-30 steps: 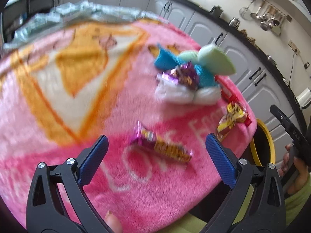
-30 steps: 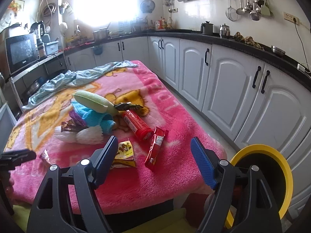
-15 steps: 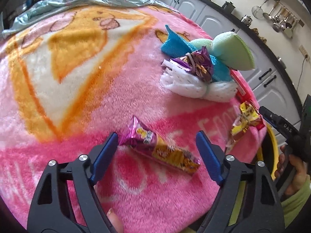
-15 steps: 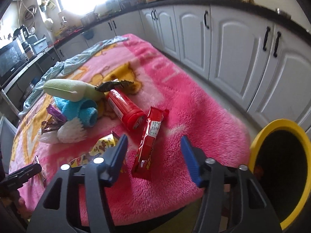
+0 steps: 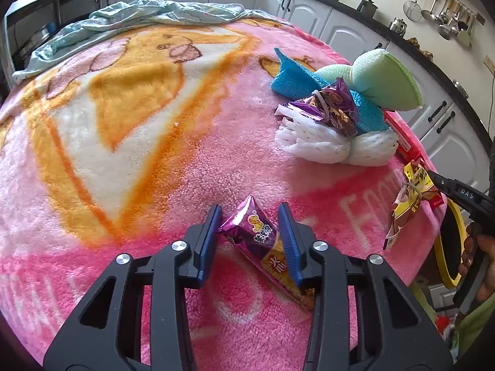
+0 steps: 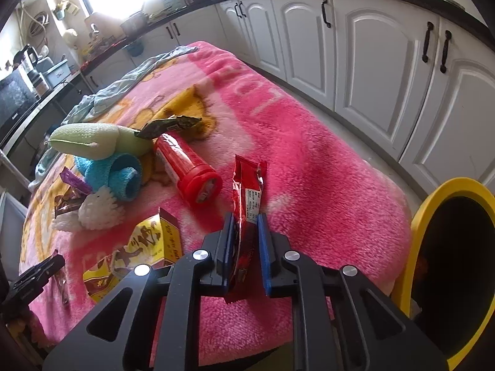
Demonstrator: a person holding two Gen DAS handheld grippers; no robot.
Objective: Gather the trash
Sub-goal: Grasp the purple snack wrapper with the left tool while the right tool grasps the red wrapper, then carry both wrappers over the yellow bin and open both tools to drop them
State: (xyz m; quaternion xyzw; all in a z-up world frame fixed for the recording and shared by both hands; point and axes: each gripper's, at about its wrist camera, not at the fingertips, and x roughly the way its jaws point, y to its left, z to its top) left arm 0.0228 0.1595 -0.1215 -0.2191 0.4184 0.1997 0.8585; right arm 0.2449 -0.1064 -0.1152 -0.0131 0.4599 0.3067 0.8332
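My left gripper (image 5: 249,216) is shut on a purple and orange snack wrapper (image 5: 263,241) lying on the pink blanket (image 5: 154,154). My right gripper (image 6: 244,225) is shut on a red snack wrapper (image 6: 247,191) near the blanket's front edge. A yellow-rimmed trash bin (image 6: 433,216) stands on the floor to the right, also at the right edge of the left wrist view (image 5: 458,232). A yellow crumpled wrapper (image 6: 139,247) lies to the left of the right gripper. A second purple wrapper (image 5: 328,108) sits on the pile behind.
A red tube (image 6: 185,167), a blue cloth (image 6: 114,173), a green sponge (image 6: 92,139) and white foam netting (image 6: 96,213) lie grouped mid-blanket. A light blue cloth (image 5: 139,15) lies at the far end. White cabinets (image 6: 386,61) line the right wall.
Both grippers moved forward and closed: the left on the purple and orange wrapper, the right on the red wrapper. Both were open before.
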